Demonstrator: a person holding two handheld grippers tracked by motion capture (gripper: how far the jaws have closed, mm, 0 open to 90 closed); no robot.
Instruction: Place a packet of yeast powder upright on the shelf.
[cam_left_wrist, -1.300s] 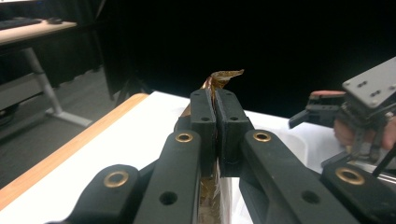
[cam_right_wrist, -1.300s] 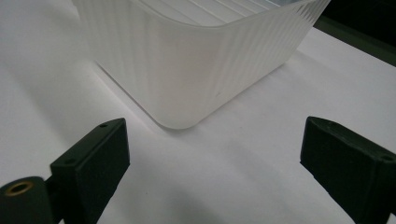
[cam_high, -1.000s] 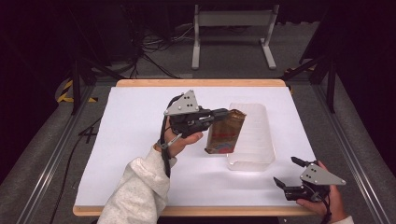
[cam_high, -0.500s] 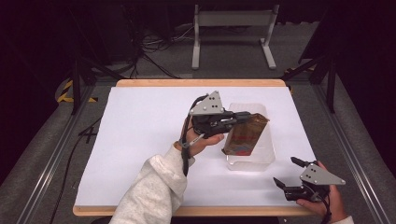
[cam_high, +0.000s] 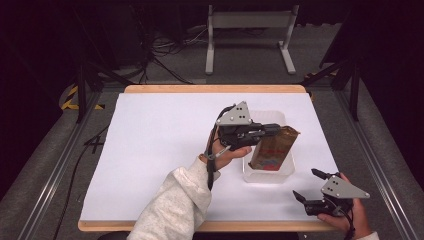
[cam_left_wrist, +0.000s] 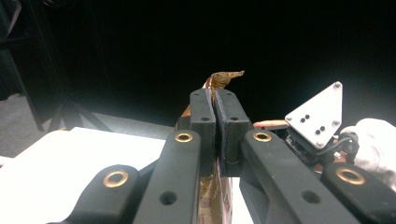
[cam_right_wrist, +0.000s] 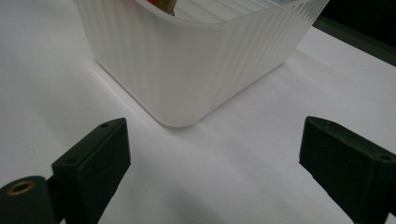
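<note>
My left gripper (cam_high: 274, 129) is shut on the top edge of a brown foil packet (cam_high: 272, 149). The packet hangs tilted over a clear ribbed plastic tub (cam_high: 286, 172) at the right of the white table, its lower end inside the tub. In the left gripper view the jaws stand pressed together on the packet's crumpled top (cam_left_wrist: 223, 77). My right gripper (cam_high: 307, 185) stays open near the table's front right edge, just in front of the tub (cam_right_wrist: 196, 65), nothing between its fingers.
The white table top (cam_high: 160, 145) has a wooden rim. Dark floor, cables and a metal stand (cam_high: 247, 35) lie beyond the far edge. The left forearm in a pale sleeve (cam_high: 175, 205) crosses the front middle of the table.
My left gripper has carried the packet rightward from beside the tub to over it, and the packet's lower end now sits inside. The right gripper has held still.
</note>
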